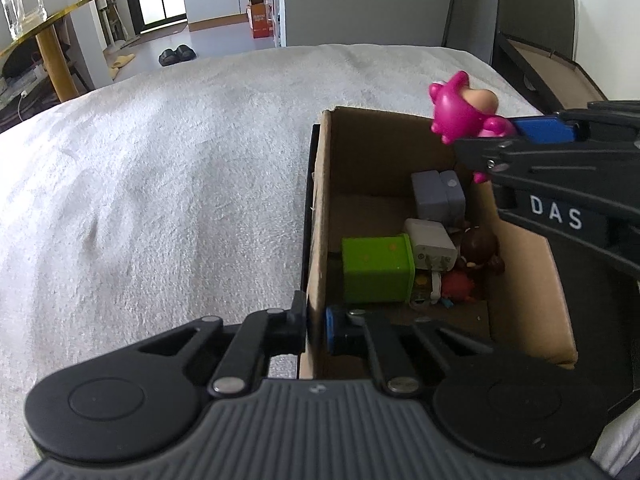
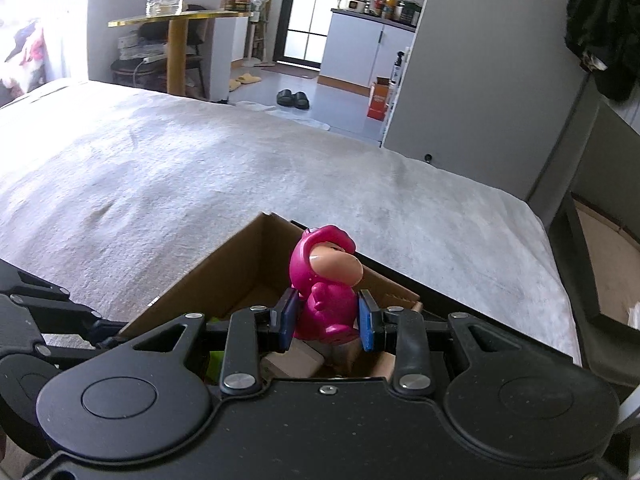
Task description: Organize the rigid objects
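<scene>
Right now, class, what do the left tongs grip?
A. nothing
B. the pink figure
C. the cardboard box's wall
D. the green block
C: the left tongs are shut on the cardboard box wall, one finger outside and one inside.

White letters "DAS" stand on the right claw (image 1: 516, 136).

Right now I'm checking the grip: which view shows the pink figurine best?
The right wrist view: the pink figurine stands centred between the right gripper pads, face visible, above the cardboard box. The left wrist view shows it from behind at the frame's right, partly hidden by that gripper.
</scene>
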`<action>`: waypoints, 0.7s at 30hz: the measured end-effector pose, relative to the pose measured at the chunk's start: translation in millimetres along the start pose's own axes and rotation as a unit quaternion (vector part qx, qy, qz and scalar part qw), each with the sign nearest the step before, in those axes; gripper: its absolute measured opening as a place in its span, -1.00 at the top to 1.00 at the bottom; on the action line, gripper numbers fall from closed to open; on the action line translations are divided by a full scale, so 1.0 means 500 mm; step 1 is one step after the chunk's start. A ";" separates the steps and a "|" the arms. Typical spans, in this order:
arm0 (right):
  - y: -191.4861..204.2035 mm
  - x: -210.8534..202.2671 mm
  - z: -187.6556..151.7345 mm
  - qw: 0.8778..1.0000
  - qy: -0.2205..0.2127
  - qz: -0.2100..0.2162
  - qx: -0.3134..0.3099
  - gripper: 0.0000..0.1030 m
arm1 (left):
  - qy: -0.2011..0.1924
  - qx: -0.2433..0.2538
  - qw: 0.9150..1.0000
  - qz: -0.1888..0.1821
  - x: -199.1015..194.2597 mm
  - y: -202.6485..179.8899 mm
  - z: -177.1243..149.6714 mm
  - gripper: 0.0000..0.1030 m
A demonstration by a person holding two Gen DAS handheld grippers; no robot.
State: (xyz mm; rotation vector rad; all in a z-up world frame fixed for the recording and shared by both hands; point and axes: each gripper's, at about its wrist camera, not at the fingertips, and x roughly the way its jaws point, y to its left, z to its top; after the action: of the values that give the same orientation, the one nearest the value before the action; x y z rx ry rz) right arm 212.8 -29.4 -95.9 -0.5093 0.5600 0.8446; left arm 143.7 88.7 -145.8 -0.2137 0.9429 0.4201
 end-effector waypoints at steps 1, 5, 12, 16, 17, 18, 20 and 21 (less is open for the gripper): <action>0.004 0.000 0.001 1.000 -0.002 0.001 -0.002 0.40 | 0.000 -0.001 1.000 -0.001 0.000 0.001 0.000 0.85; 0.013 0.003 0.007 1.000 -0.007 0.006 -0.004 0.39 | -0.001 -0.001 1.000 -0.006 -0.002 0.005 -0.001 0.84; 0.019 -0.010 0.003 1.000 -0.010 0.002 -0.005 0.02 | -0.001 -0.002 1.000 -0.005 -0.003 0.005 0.000 0.84; 0.002 -0.016 -0.011 1.000 0.002 -0.006 0.010 0.02 | 0.000 -0.001 1.000 -0.002 -0.004 0.001 0.001 0.84; -0.003 -0.019 -0.014 1.000 0.004 -0.009 0.014 0.02 | 0.000 0.000 1.000 0.000 -0.005 0.001 0.001 0.84; -0.008 -0.022 -0.018 1.000 0.005 -0.011 0.019 0.02 | 0.000 0.000 1.000 0.001 -0.005 0.001 0.000 0.84; -0.014 -0.027 -0.025 1.000 0.008 -0.013 0.025 0.02 | 0.001 0.000 1.000 0.003 -0.006 0.000 0.001 0.84; -0.018 -0.030 -0.029 0.999 0.009 -0.014 0.027 0.02 | 0.001 0.000 1.000 0.004 -0.007 -0.001 0.001 0.85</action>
State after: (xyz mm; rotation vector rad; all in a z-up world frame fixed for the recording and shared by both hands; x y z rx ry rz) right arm 208.0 -51.5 -95.1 -0.4751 0.5904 0.7971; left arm 142.8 87.5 -142.6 -0.2110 0.9454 0.4271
